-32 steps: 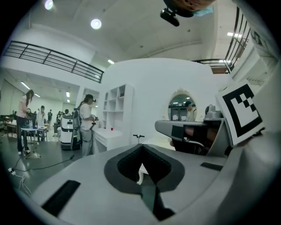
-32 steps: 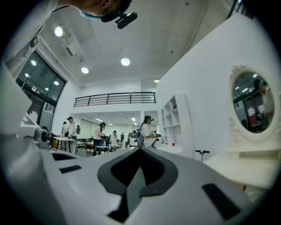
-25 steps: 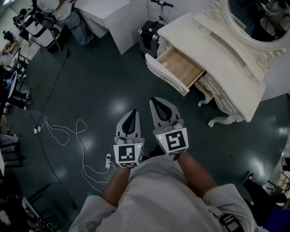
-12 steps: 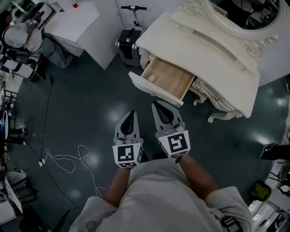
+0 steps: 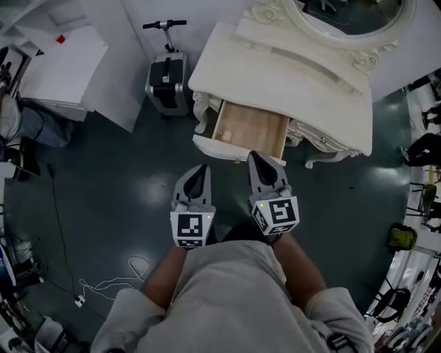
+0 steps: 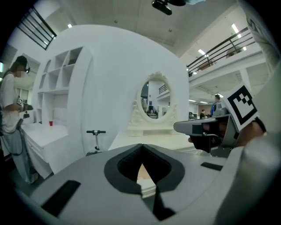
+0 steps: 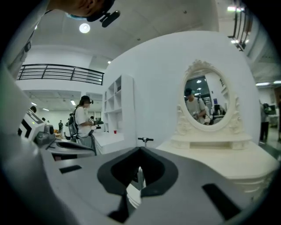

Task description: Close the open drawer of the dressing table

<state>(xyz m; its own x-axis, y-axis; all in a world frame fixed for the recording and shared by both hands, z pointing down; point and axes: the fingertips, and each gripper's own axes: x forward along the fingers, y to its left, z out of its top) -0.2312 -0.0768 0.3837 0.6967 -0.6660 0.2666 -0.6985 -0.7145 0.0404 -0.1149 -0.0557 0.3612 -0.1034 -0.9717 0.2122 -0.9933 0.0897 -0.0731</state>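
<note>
Grey jaws of my left tool (image 5: 201, 169) and right tool (image 5: 255, 156) are each pressed together, pinching nothing. From the head view, the left tool sits just short of the drawer (image 5: 249, 129). The right tool's tip overlaps the drawer's white front, though I cannot tell whether they touch. The drawer stands pulled out of the cream bench (image 5: 275, 76), wood lining showing, below the mirror (image 5: 344, 17).

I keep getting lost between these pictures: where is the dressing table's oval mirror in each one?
Head view: mirror at the top edge, right of centre, cut off.
Left gripper view: mirror near the middle of the picture.
Right gripper view: mirror right of centre.
Shared landmark: the scooter, left of the dressing table in all three views.
</note>
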